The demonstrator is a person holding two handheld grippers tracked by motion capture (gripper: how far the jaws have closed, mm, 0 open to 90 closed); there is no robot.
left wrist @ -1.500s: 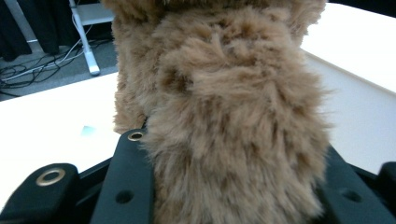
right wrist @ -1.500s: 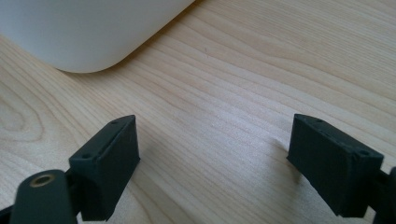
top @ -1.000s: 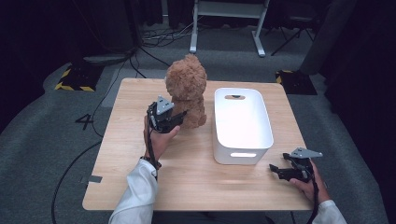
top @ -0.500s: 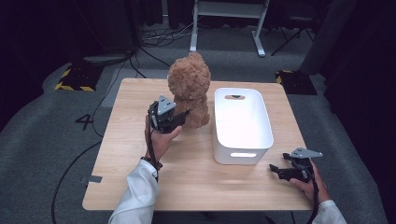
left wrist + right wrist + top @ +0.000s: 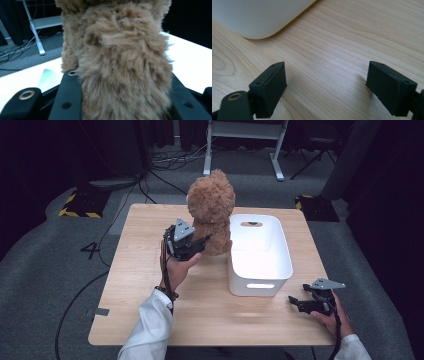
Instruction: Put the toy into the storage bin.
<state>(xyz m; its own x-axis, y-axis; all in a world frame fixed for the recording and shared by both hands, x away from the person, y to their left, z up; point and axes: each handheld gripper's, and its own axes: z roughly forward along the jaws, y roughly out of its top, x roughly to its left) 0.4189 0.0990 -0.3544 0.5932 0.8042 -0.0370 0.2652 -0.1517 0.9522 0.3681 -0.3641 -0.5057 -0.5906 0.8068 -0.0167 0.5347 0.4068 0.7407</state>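
The wooden surface (image 5: 150,285) carries a white bin (image 5: 260,257) right of centre, empty, its long side running toward twelve o'clock. A brown teddy bear (image 5: 212,202) stands upright just beside the bin at its nine o'clock, touching its near-left rim. The left claw (image 5: 192,245), at the bear's seven o'clock, is clenched on the bear's fur, plush (image 5: 122,75) bulging between both jaws. The right claw (image 5: 300,304) rests at the bin's five o'clock near the surface's edge, released, jaws wide over bare wood (image 5: 329,62).
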